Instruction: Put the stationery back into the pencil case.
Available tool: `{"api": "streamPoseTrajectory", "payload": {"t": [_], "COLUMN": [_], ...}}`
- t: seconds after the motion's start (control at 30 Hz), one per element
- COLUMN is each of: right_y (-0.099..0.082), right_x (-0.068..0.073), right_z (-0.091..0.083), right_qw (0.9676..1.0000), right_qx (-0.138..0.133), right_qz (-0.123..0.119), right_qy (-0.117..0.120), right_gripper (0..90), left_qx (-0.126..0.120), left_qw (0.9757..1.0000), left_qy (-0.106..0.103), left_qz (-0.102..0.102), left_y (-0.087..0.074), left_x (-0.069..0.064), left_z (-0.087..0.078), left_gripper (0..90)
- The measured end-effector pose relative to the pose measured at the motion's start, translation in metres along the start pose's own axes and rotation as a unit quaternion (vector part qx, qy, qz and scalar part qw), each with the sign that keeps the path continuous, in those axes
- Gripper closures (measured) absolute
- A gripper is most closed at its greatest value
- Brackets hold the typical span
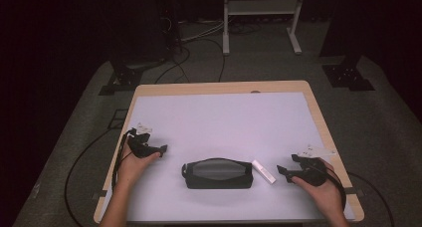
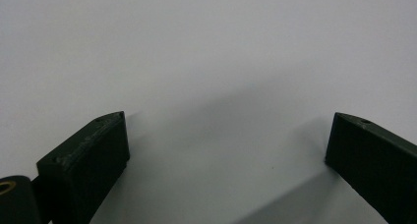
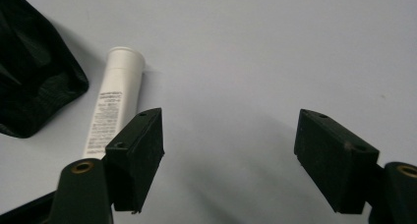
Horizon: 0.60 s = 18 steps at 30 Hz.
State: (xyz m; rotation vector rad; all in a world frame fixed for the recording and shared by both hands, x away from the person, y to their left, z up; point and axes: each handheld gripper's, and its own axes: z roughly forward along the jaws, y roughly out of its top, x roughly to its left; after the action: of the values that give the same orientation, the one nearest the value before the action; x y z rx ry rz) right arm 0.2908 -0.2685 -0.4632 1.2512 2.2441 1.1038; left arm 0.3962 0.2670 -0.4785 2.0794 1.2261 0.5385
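The white tube (image 1: 263, 171) lies flat on the surface (image 1: 224, 117), near its front edge and right of centre, with its far-left end touching the right end of the black pouch (image 1: 218, 173). In the right gripper view the tube (image 3: 114, 102) runs away from you with its cap end farthest, printed text along its side, and the pouch (image 3: 34, 71) bulges just left of it.

Your right tongs (image 1: 284, 172) sit just right of the tube, low over the surface and pointing left toward it. They are spread wide with nothing between them. In the right gripper view the near end of the tube passes behind the left jaw of these tongs (image 3: 228, 135); whether the jaw touches it you cannot tell.

The pouch lies lengthwise left to right at the middle of the front edge, its grey mesh face up.

Your left tongs (image 1: 160, 150) rest well left of the pouch, pointing right toward it. In the left gripper view they (image 2: 226, 135) are spread wide over bare surface (image 2: 196, 47) and pinch nothing.
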Motion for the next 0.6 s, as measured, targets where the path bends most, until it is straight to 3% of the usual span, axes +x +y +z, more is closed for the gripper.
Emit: {"api": "streamPoseTrajectory", "payload": {"t": [0.6], "right_y": [0.004], "right_x": [0.022], "right_z": [0.005], "right_qw": [0.9991], "right_qx": [-0.007], "right_qz": [-0.023], "right_qy": [0.036], "right_gripper": [26.2], "left_qx": [0.000], "left_qw": [1.0000], "left_qy": [0.000], "left_qz": [0.000], "left_y": [0.000], "left_x": [0.000], "left_z": [0.000], "left_gripper": [1.8]}}
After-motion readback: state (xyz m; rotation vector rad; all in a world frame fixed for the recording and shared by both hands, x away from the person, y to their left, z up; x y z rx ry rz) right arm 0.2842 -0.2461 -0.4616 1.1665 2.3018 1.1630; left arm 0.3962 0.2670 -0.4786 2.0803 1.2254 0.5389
